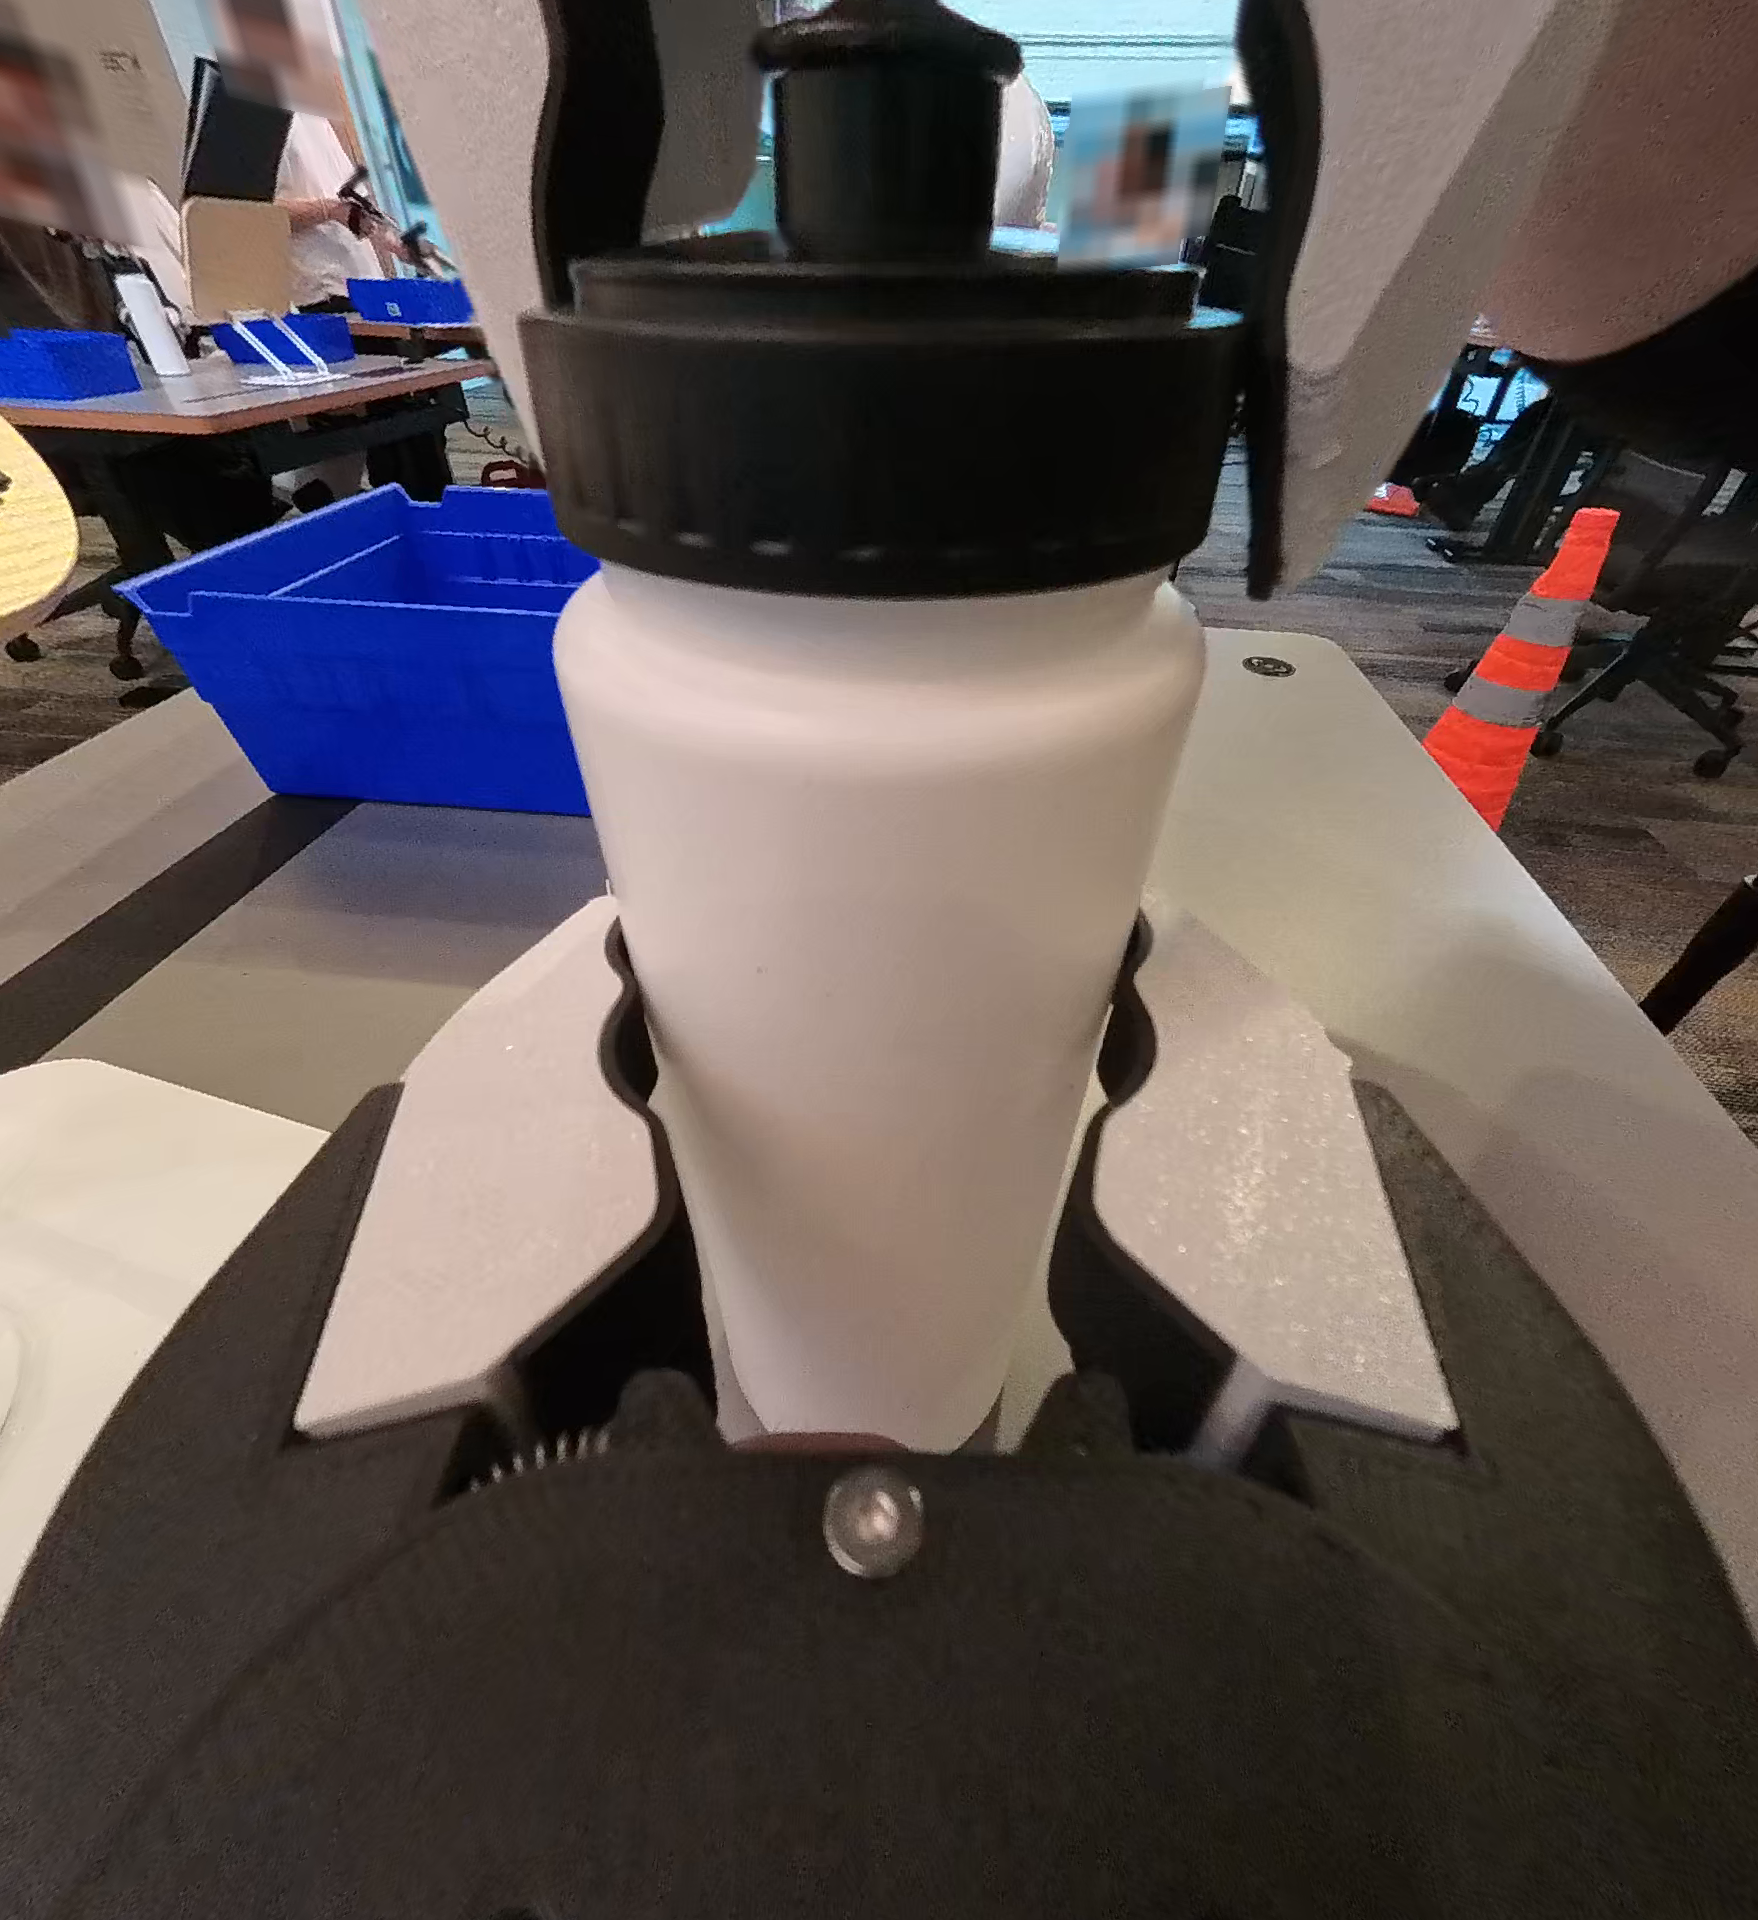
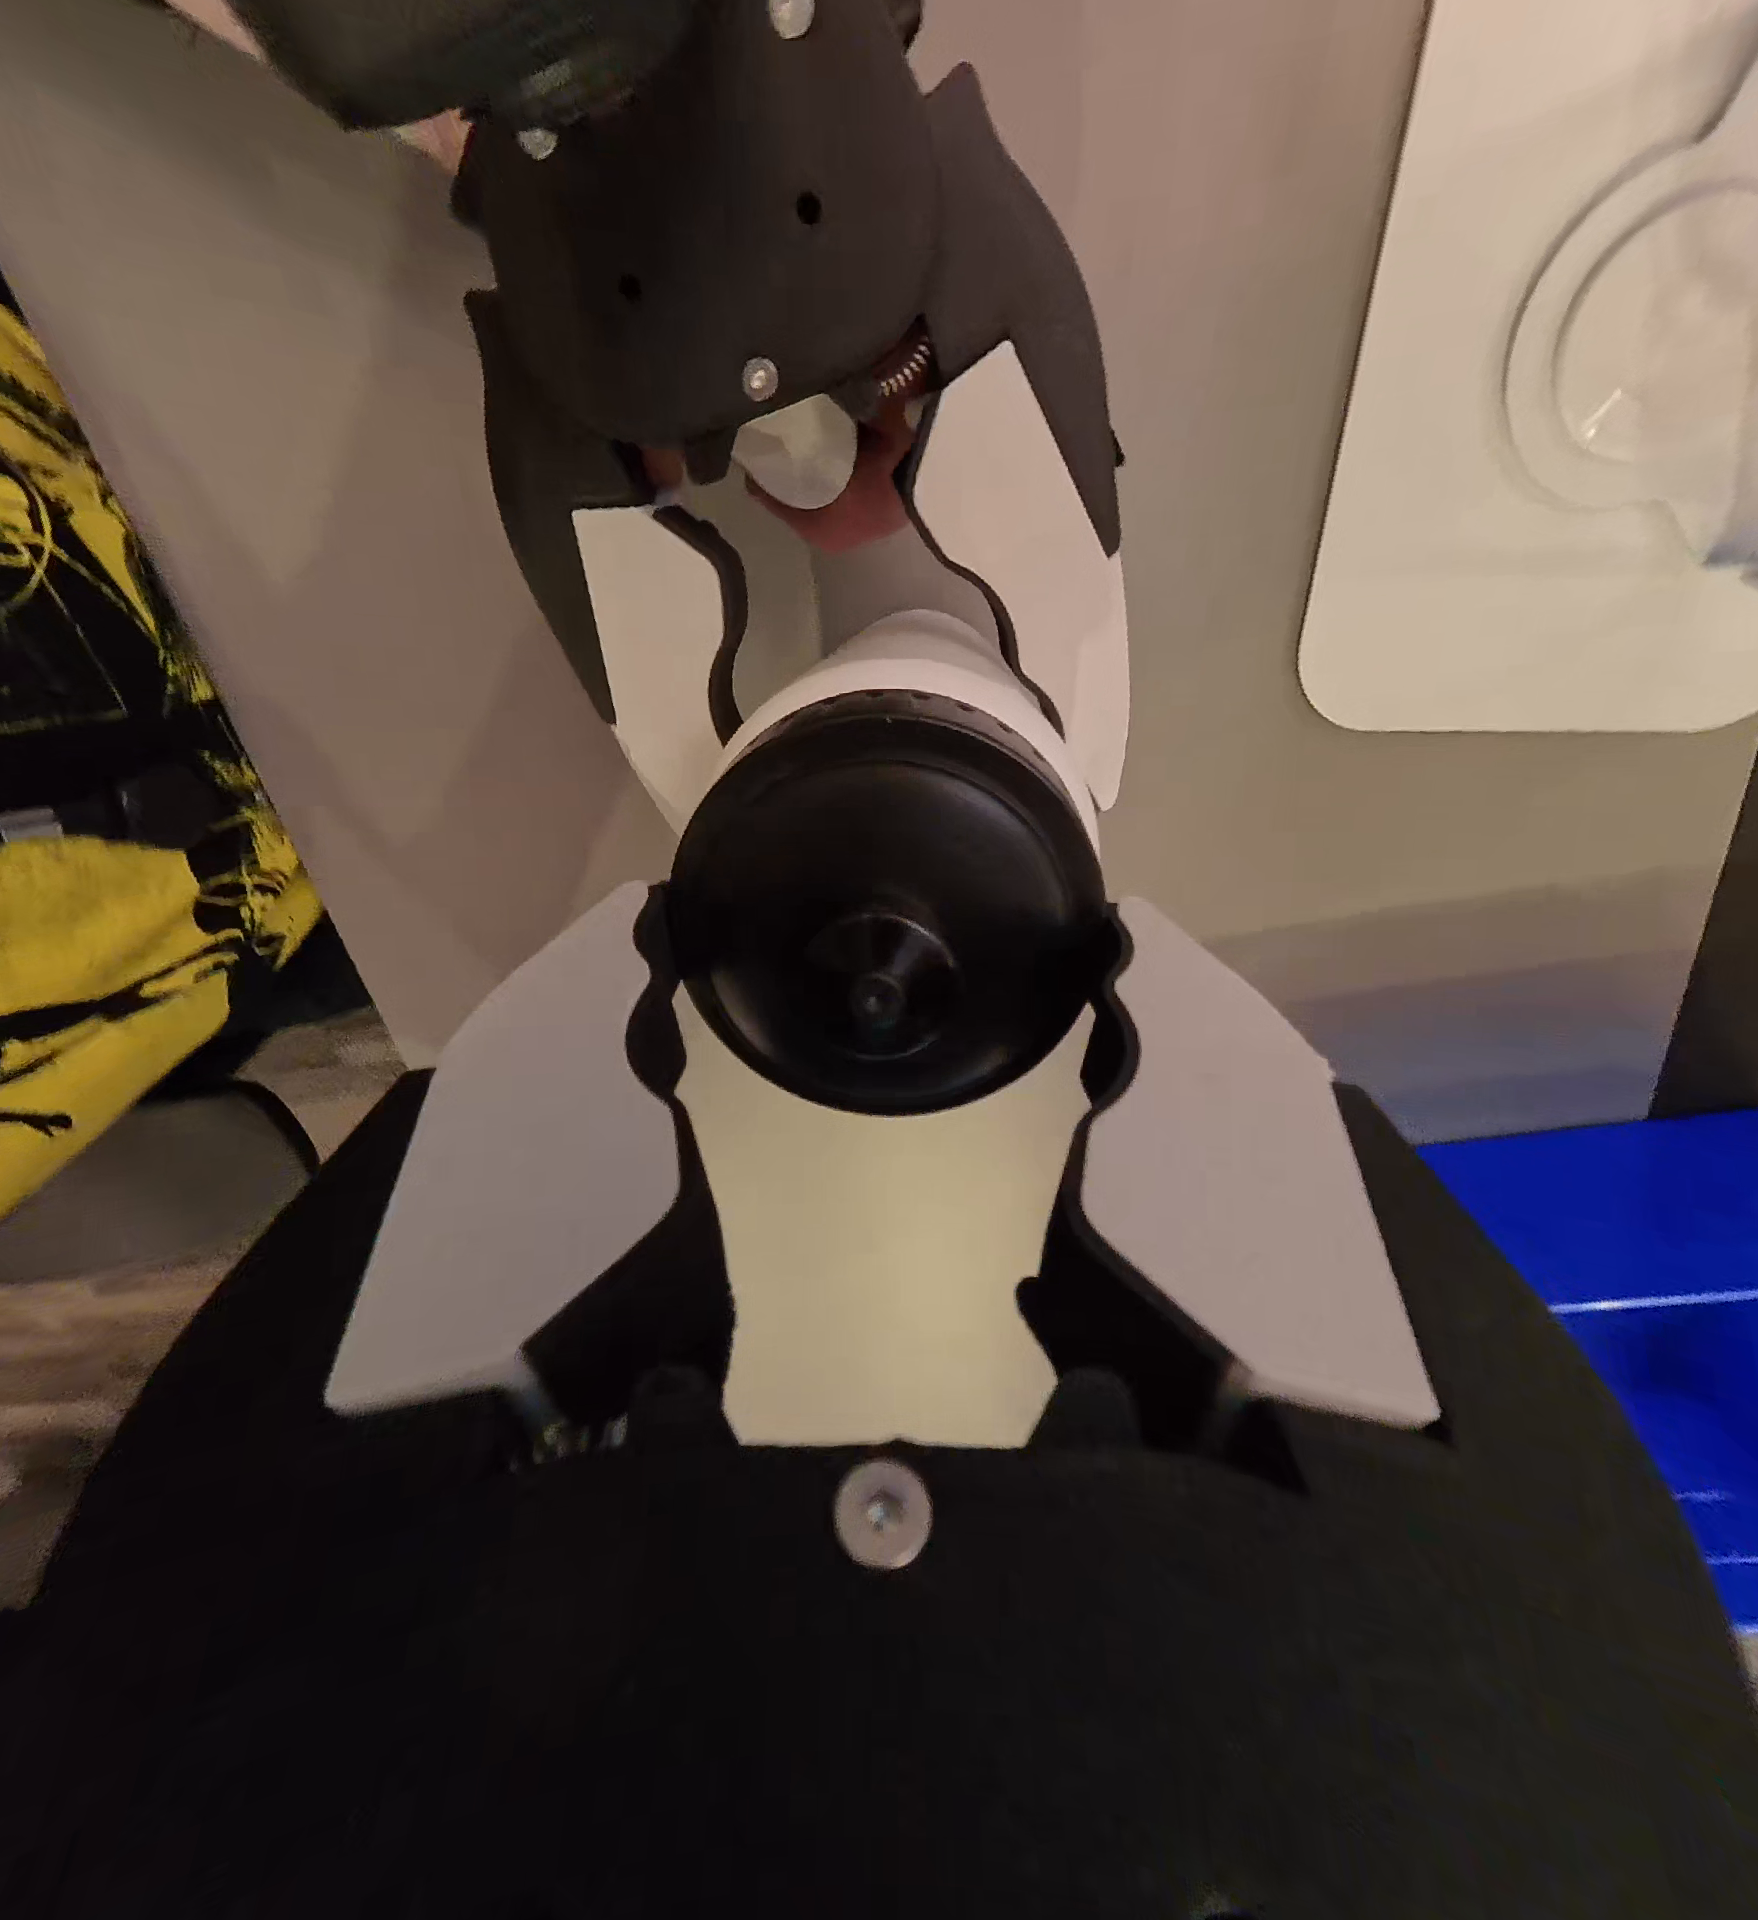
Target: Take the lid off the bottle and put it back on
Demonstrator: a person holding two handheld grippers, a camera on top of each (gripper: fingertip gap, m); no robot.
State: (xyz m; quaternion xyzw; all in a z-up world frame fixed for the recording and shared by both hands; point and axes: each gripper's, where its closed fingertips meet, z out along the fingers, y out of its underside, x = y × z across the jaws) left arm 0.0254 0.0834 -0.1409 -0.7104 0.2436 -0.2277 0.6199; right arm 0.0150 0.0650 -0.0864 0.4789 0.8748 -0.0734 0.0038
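A white bottle [image 1: 885,935] with a black ribbed screw lid [image 1: 875,436] and spout stands upright in front of me. My left gripper [image 1: 875,935] is shut on the bottle's body, one finger on each side. My right gripper [image 2: 880,935] comes down from above, and its pads touch the lid [image 2: 885,914] on both sides. In the left wrist view its white fingers [image 1: 1374,208] flank the lid. The right wrist view looks down on the lid and shows the left gripper [image 2: 896,665] around the bottle [image 2: 906,665] below. The lid sits on the bottle's neck.
A white table [image 1: 1374,883] lies under the bottle. A blue bin [image 1: 366,665] stands behind on the left, an orange cone [image 1: 1519,665] on the floor at right. A white board [image 2: 1581,416] with a clear plastic piece lies nearby. People work at far tables.
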